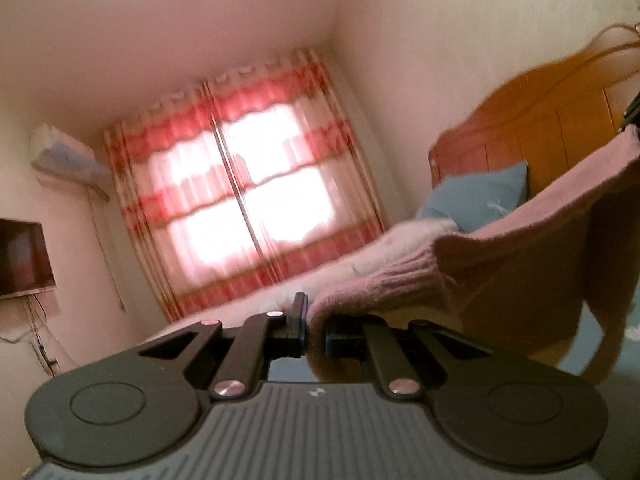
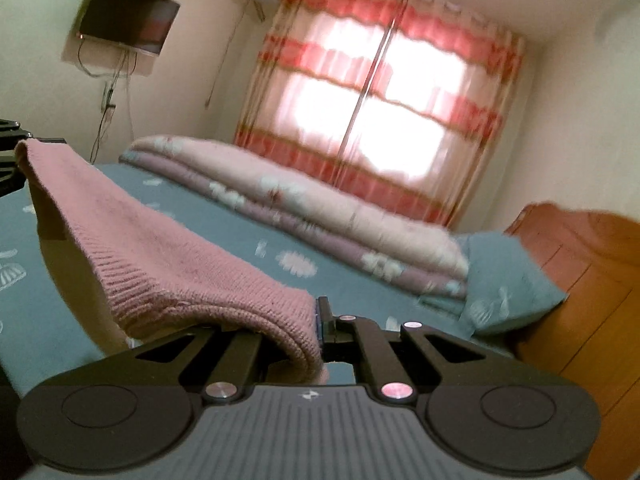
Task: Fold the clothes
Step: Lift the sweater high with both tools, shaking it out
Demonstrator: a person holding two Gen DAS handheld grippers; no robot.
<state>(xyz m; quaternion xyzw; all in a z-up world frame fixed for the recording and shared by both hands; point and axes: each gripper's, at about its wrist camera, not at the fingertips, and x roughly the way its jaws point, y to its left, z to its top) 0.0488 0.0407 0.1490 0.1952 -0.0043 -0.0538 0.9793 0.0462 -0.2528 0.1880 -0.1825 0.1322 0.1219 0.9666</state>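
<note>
A pink knitted sweater [image 1: 520, 248] hangs in the air, stretched between both grippers above the bed. My left gripper [image 1: 314, 324] is shut on its ribbed edge, with the knit bunched between the black fingers. In the right wrist view the same sweater [image 2: 168, 256] drapes leftward from my right gripper [image 2: 318, 328], which is shut on the other ribbed corner. The far end of the cloth reaches the other gripper at the left edge. The sweater's lower part sags toward the mattress.
The bed has a teal patterned sheet [image 2: 248, 240], a folded pink quilt [image 2: 304, 204] and a teal pillow [image 2: 508, 276] against the wooden headboard [image 2: 592, 280]. A red-and-white curtain [image 2: 384, 120] covers the window. A wall TV [image 2: 128, 12] hangs at the left.
</note>
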